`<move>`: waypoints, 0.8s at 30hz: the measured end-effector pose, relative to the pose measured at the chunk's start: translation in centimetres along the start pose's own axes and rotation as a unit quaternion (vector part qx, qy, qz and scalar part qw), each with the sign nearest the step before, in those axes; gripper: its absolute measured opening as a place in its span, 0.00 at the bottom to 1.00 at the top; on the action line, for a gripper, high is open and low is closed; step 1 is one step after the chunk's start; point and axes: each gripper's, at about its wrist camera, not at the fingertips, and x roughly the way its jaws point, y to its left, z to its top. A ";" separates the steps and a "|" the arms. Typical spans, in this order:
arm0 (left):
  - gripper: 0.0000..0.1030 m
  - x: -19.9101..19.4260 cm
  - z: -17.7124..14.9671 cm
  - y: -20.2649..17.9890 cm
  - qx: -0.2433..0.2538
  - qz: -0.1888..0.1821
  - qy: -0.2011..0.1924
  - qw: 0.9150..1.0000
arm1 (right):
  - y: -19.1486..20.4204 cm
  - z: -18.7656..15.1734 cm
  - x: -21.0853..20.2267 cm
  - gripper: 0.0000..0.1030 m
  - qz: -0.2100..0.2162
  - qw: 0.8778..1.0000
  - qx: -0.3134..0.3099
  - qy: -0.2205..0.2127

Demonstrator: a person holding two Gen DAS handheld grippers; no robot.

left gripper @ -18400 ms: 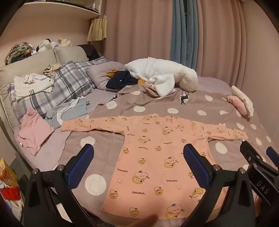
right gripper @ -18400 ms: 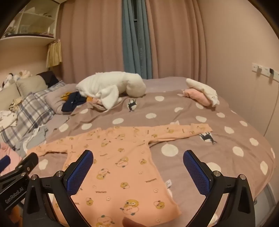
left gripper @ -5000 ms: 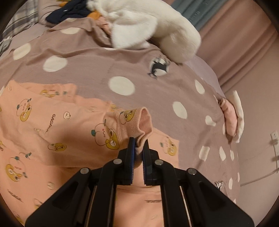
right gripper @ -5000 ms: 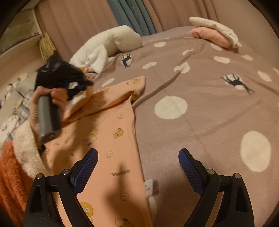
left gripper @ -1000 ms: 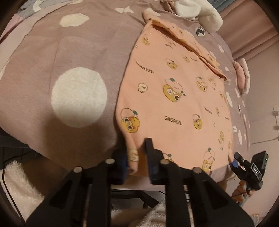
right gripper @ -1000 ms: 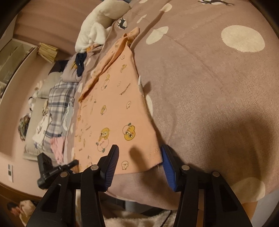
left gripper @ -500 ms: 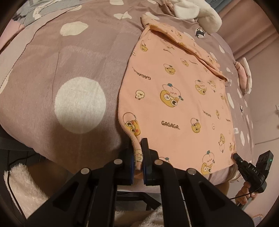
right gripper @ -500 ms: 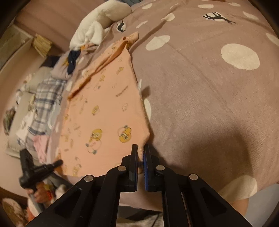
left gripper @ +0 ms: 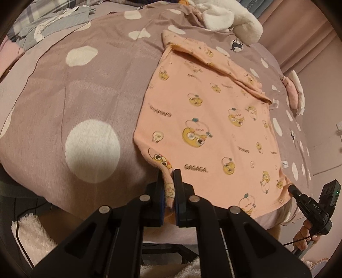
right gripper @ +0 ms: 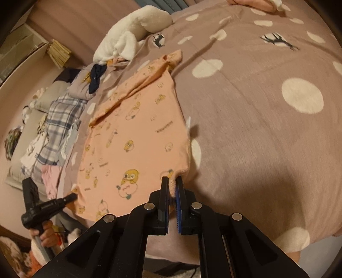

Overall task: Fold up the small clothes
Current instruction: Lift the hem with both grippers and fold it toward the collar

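Peach top point(left gripper: 213, 119) lies flat on the polka-dot duvet point(left gripper: 70, 89), "GAGAGA." printed on it. Left claw point(left gripper: 168, 181) and right claw point(right gripper: 172, 188) each pinch a hem corner tight. White fluffy garment point(left gripper: 226, 15) sits just beyond the collar.

Black claw point(left gripper: 168, 181) frames, silver screws, blue pads point(right gripper: 177, 205), white "DAS" lettering.

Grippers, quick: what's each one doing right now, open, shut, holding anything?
Left gripper: shut on the peach shirt's near hem corner.
Right gripper: shut on the hem's other corner.
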 end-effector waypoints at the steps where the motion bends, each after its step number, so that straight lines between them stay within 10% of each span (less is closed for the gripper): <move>1: 0.06 -0.1 0.2 -0.1 -0.001 -0.003 -0.001 1.000 | 0.2 0.2 -0.1 0.08 0.002 1.000 -0.003 -0.004; 24: 0.06 -1.9 7.6 -1.3 -0.048 -0.114 -0.047 0.991 | 2.7 7.4 0.1 0.08 0.024 0.999 -0.006 -0.049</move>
